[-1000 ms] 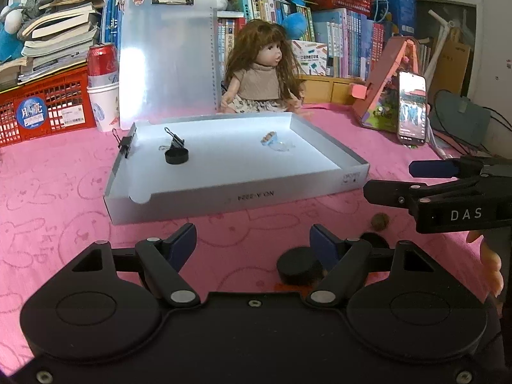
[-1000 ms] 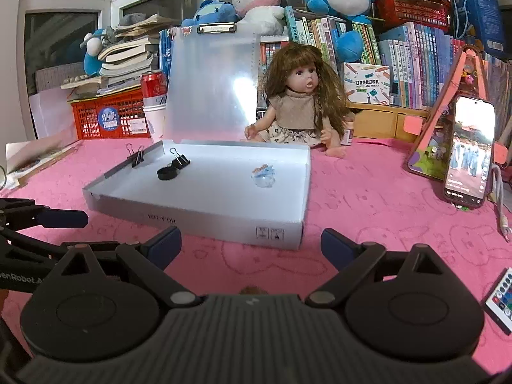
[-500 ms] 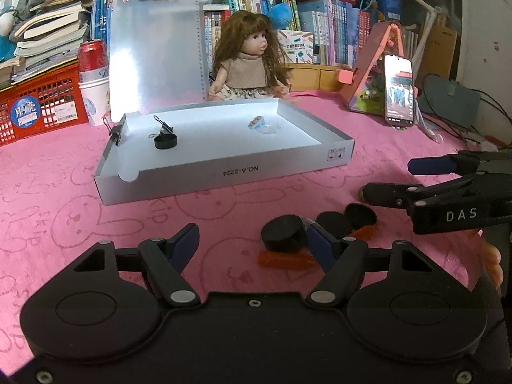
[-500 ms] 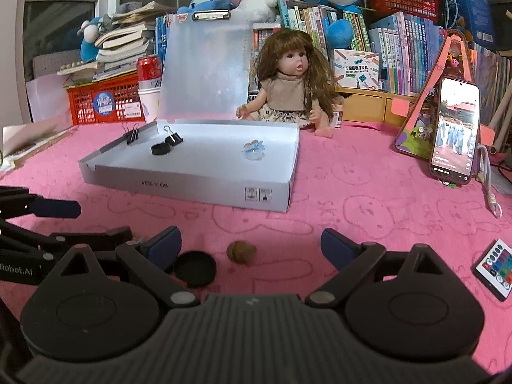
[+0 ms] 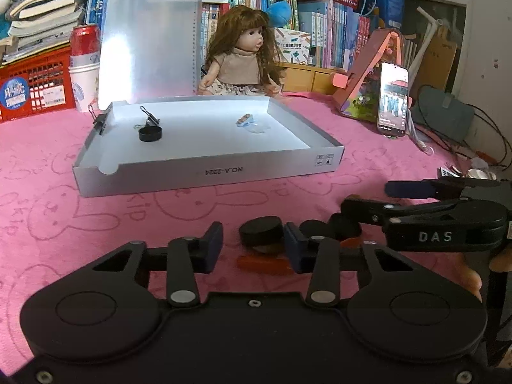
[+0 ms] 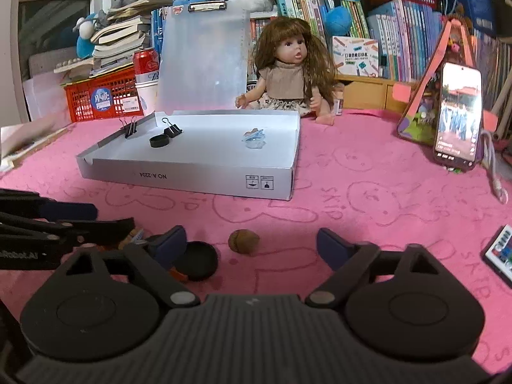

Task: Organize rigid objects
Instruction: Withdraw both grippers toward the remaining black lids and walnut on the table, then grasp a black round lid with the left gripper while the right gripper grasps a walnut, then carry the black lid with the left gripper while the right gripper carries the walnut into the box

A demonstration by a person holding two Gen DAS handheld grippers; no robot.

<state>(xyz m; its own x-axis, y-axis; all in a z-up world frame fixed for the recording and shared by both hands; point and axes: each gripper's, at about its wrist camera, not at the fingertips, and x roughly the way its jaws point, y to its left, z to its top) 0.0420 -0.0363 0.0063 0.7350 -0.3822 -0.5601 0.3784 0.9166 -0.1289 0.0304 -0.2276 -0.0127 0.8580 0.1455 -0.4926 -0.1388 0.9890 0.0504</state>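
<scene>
Left gripper (image 5: 252,244) narrower, over pink cloth (image 5: 48,192).

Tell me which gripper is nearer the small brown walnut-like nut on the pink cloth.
Right. The right gripper has the brown nut lying between its open jaws, untouched. The left gripper sits off to the nut's left, jaws closing around a black round cap.

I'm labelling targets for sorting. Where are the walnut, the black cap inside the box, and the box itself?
walnut (image 6: 243,240), right wrist view, middle of its shell.
black cap (image 5: 150,134), left wrist view, its side wall.
box (image 5: 204,172), left wrist view, front wall near the printed code.
</scene>
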